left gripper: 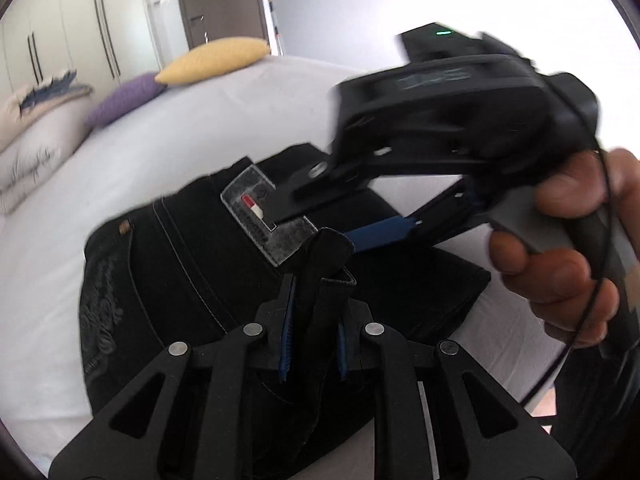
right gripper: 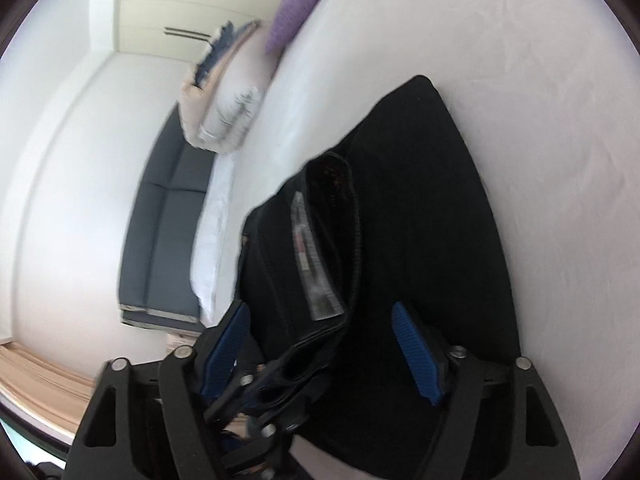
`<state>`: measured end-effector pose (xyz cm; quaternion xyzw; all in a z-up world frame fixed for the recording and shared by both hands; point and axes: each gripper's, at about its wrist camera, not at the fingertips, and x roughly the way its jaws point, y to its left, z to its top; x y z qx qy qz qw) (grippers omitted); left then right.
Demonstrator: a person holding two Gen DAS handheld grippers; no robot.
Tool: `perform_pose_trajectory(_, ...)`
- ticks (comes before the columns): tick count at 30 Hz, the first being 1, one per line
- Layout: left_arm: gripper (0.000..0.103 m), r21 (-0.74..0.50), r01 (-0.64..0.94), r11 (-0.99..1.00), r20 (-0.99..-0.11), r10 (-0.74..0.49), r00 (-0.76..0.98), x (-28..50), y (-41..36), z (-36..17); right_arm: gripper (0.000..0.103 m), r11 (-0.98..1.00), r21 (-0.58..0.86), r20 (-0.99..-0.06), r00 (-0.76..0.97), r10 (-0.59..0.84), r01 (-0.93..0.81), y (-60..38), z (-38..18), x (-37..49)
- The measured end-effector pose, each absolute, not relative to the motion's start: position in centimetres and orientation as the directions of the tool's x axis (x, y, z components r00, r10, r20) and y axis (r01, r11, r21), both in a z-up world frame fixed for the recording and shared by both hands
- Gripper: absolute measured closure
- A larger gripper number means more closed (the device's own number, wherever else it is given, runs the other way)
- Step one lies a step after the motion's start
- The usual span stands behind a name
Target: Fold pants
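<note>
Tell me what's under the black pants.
The black pants lie folded on the white bed sheet. Sheet shows all around them; whatever lies directly beneath the fabric is covered.

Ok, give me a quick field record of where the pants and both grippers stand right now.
surface: white bed
pants: black pants, partly folded, lying on the bed
left gripper: left gripper shut on a raised fold of the pants
right gripper: right gripper open, pads apart over the pants, nothing pinched
right hand: hand on the right gripper's handle
background: yellow pillow and purple pillow at the far end of the bed
</note>
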<state>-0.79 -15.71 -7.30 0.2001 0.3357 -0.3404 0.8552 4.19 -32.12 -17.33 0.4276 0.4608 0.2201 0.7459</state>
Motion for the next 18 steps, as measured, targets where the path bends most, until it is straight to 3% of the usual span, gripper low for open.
perform_pose_trajectory(3, 0.087, 0.143, 0.734, 0.664, -0.706, -0.451, 0.546, -1.6, -16.9, -7.3, 0.042, 0.569, 0.820, -0.528, 0.453, 0.718, 0.054, -31.8, -17.1, 5.2)
perform_pose_trajectory(6, 0.087, 0.151, 0.746, 0.649, -0.705, -0.458, 0.541, -2.6, -16.0, -8.0, 0.085, 0.590, 0.807, -0.545, 0.437, 0.716, 0.039, -31.8, -16.7, 5.7)
perform_pose_trajectory(13, 0.087, 0.135, 0.783, 0.607, -0.688, -0.511, 0.515, -2.7, -17.4, -7.1, 0.091, 0.653, 0.757, -0.554, 0.527, 0.645, -0.003, -34.0, -13.8, 4.8)
perform_pose_trajectory(18, 0.087, 0.111, 0.800, 0.589, -0.706, -0.520, 0.481, -2.4, -19.0, -8.3, 0.091, 0.656, 0.754, -0.562, 0.543, 0.623, 0.028, -36.4, -15.0, 3.8)
